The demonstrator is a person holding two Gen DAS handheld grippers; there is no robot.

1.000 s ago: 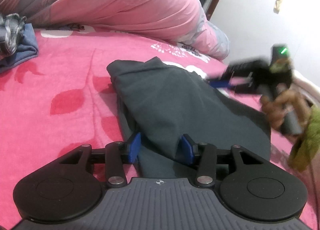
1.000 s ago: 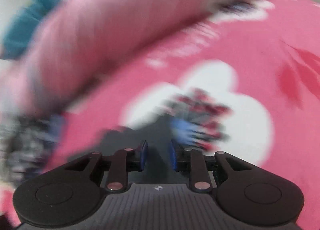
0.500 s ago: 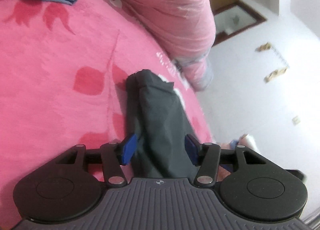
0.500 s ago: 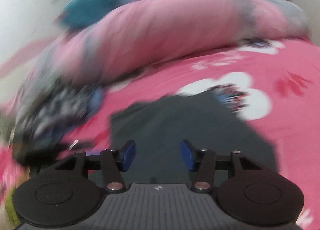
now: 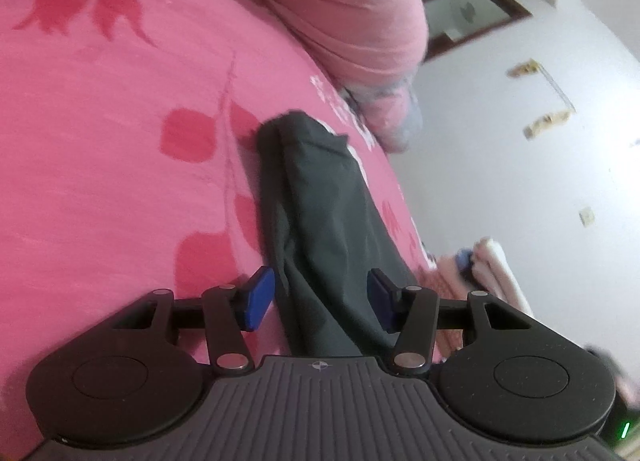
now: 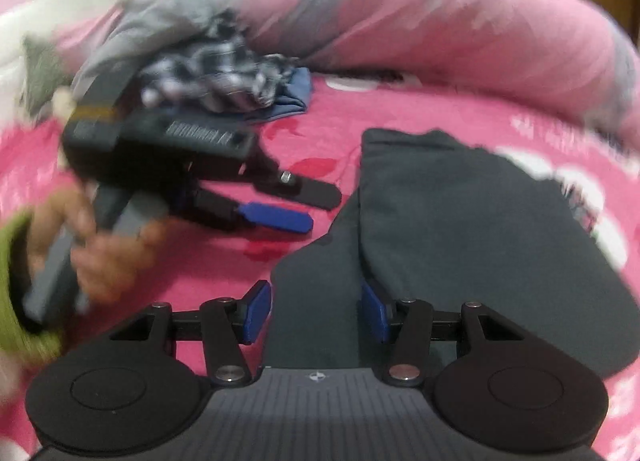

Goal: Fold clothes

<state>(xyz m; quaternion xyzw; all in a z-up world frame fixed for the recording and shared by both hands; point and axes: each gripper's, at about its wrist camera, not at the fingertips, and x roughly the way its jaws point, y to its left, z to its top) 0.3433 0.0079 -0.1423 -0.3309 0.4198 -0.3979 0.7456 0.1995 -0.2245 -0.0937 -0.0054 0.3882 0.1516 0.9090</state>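
Garment under work: a dark grey folded cloth [image 6: 460,229] lying flat on a pink floral bedsheet [image 5: 100,149], with a white-and-red print patch of the sheet showing at its far right edge. In the left wrist view the same cloth [image 5: 320,221] appears as a long narrow fold running away from the camera.

Left gripper [image 5: 320,297]: jaws wide apart, blue pads on either side of the cloth's near end, nothing clamped. From the right wrist view this gripper [image 6: 296,205] is held in a hand [image 6: 100,253] with a green sleeve, hovering over bare sheet just left of the cloth; that part is blurred.

Right gripper [image 6: 316,313]: jaws wide apart, positioned over the cloth's near left edge, nothing held. Whether either tool touches the fabric cannot be told.

Surroundings: rolled pink quilt [image 6: 420,17] along the far side of the bed; a heap of checked and blue clothes [image 6: 240,77] beside it, well apart from the grey cloth.
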